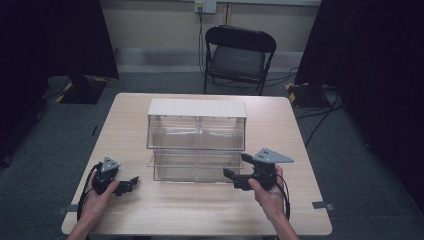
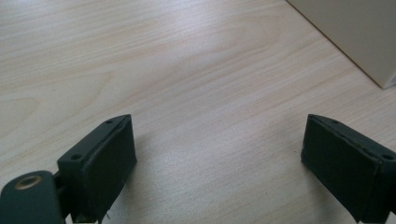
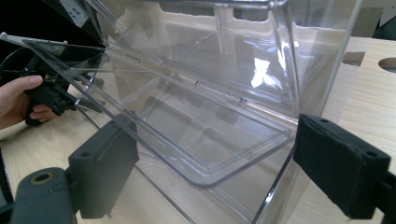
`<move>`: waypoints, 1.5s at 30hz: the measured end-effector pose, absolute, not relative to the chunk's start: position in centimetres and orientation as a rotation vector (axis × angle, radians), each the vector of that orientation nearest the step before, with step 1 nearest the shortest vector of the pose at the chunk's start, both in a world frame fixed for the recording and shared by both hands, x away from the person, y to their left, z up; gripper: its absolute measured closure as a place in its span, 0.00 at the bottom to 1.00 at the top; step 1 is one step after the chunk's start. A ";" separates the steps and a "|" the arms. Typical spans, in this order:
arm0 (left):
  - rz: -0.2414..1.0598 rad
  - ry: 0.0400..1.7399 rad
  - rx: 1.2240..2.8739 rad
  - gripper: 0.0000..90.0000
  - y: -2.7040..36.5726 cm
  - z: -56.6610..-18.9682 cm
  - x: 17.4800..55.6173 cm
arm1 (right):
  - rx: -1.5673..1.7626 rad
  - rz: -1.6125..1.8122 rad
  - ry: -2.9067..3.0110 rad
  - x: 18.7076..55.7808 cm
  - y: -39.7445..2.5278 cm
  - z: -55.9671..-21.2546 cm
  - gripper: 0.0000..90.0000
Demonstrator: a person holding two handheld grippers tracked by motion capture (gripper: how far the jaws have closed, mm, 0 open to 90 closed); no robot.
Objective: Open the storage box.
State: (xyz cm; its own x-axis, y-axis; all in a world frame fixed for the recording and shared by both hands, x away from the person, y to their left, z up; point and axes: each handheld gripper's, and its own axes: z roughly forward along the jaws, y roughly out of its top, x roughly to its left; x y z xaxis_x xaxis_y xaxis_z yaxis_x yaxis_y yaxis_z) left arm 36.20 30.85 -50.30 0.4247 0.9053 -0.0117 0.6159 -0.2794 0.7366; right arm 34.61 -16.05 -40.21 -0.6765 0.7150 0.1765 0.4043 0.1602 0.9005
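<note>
clear plastic two-tier bin, boxy, pale flat top, glossy hinged flaps, mid desk (light wood grain, rounded corners). left hand-held gripper spread, low over bare wood near the bin's left corner. right hand-held gripper spread at the lower tier's raised flap. black folding chair beyond, grey carpet

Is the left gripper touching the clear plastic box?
Apart. In the high view the left gripper lies left of the clear plastic box with bare table between them; the left gripper view shows open jaws over bare wood.
</note>
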 end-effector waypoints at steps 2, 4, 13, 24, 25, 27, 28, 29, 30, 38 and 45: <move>0.549 1.282 2.006 0.10 30.9 -50.3 36.2 | 1.078 1.525 2.148 34.7 -16.0 -40.1 0.15; 0.554 1.279 2.009 0.10 30.9 -50.3 36.2 | 1.073 1.530 2.147 34.7 -16.0 -40.1 0.15; 0.549 1.282 2.005 0.10 30.8 -50.3 36.2 | 1.076 1.532 2.146 34.7 -16.0 -40.1 0.15; 0.550 1.282 2.005 0.10 30.8 -50.3 36.2 | 1.080 1.532 2.143 34.8 -16.1 -40.0 0.15; 0.549 1.282 2.005 0.10 30.8 -50.3 36.2 | 1.078 1.530 2.142 34.8 -16.1 -39.9 0.15; 0.550 1.282 2.006 0.10 30.8 -50.3 36.2 | 1.080 1.531 2.138 34.9 -16.2 -39.9 0.15; 0.550 1.282 2.006 0.10 30.8 -50.3 36.2 | 1.080 1.531 2.138 34.9 -16.2 -39.9 0.15; 0.550 1.282 2.006 0.10 30.9 -50.3 36.2 | 1.083 1.532 2.137 34.9 -16.3 -39.9 0.15; 0.550 1.282 2.005 0.10 30.8 -50.3 36.2 | 1.085 1.533 2.134 34.9 -16.3 -39.9 0.15; 0.549 1.282 2.005 0.10 30.8 -50.3 36.2 | 1.092 1.535 2.121 35.1 -16.3 -39.8 0.15; 0.549 1.282 2.005 0.10 30.8 -50.3 36.2 | 1.093 1.535 2.117 35.3 -16.3 -39.5 0.15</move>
State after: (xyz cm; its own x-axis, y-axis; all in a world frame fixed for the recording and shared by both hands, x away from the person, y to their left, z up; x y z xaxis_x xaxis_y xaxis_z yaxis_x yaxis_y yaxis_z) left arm 36.20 30.85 -50.30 0.4244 0.9054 -0.0117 0.6158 -0.2791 0.7368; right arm 35.32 -16.31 -39.54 -0.6627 0.7264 0.1819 0.3985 0.1364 0.9070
